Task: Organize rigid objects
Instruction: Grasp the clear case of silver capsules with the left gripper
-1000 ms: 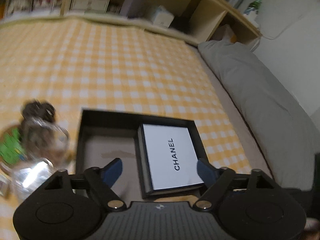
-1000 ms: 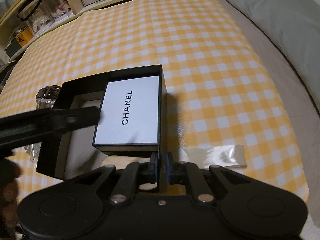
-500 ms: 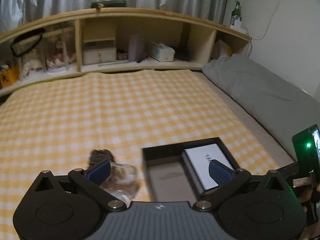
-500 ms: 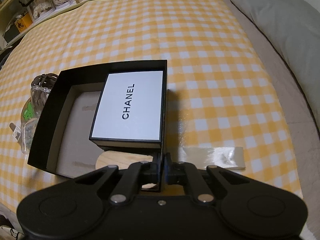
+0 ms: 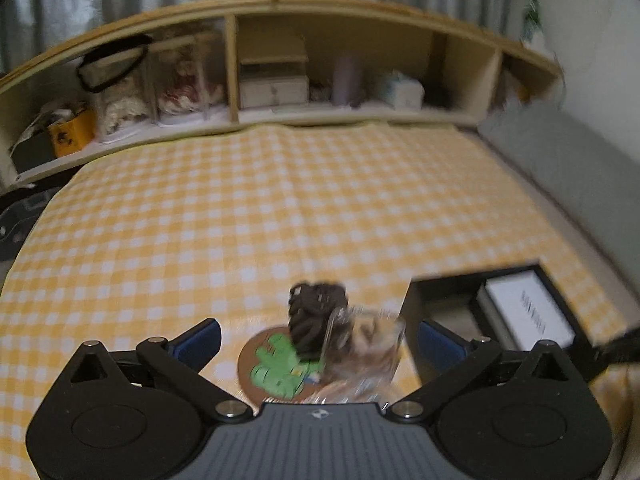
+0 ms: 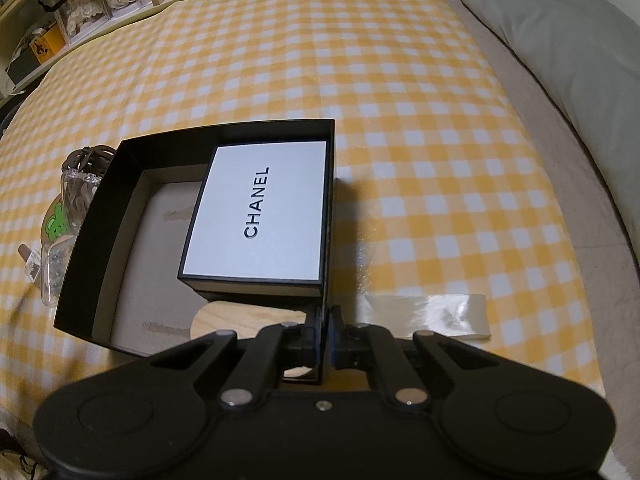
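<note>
A black open box (image 6: 100, 220) lies on the yellow checked cloth, with a white CHANEL box (image 6: 260, 212) and a round wooden piece (image 6: 248, 316) inside it. My right gripper (image 6: 325, 336) is shut on the box's near right wall. My left gripper (image 5: 318, 342) stands wide open to the left of the box (image 5: 472, 274). Ahead between its fingers, untouched, are a clear plastic container (image 5: 364, 352), a dark coiled item (image 5: 316, 316) and a round brown coaster with a green figure (image 5: 276, 368). The right wrist view shows the container (image 6: 80, 184) just left of the box.
A glossy white strip (image 6: 424, 316) lies on the cloth right of the box. A grey pillow (image 6: 560, 60) runs along the right side. A wooden shelf (image 5: 280, 80) with boxes and bins stands at the far end.
My left gripper swung left from above the white box to the clear container and coaster, and its jaws spread wider. My right gripper kept its grip on the box wall.
</note>
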The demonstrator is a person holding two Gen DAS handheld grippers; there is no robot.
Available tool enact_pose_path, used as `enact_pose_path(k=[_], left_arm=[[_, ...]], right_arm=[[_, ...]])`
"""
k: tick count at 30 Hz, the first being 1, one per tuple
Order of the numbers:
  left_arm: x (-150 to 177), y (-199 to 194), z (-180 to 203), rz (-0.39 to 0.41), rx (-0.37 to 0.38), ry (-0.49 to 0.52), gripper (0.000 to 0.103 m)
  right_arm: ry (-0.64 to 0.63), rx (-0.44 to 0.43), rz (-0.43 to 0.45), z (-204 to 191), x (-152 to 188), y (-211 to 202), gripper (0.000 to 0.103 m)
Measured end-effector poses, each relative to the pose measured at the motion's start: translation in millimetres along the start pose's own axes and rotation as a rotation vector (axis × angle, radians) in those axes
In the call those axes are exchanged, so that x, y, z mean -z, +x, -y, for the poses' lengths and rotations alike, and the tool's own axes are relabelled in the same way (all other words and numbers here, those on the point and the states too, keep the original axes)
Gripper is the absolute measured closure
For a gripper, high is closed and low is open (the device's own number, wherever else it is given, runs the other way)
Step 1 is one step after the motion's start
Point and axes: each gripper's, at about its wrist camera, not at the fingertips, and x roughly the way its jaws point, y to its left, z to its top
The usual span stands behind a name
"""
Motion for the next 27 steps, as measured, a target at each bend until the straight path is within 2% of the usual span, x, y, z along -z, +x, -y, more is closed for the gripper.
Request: enact_pose_path(k=[4,8,11,17,19,23,27], left_arm=[[15,14,5,-0.062,0.027,0.127,0.0],[36,25,22,-0.093,0.113,0.385,0.0],[50,34,30,-0.108,0.179,0.503,0.0],[57,53,39,-0.098,0.283,0.567,0.0],[58,61,41,-0.102,0.29,0.576,0.0],[64,78,41,-0.132,0.262,0.577,0.0],[67,78,39,-0.217,0.308,0.581,0.003]], right_arm=[[-0.001,0.0,0.001,0,0,0,0.098],[0.0,-0.001,0.001,0,0,0,0.098],[0.0,0.0,0.001,-1,0,1,0.098],[-0.001,-0.001,0.001,0,0,0,0.098],[-0.001,-0.001,0.001,0,0,0,0.098],[-0.001,-0.003,0.001,0,0,1,0.098],[-0.006,-0.002,0.0,-2,0,3,0.098]])
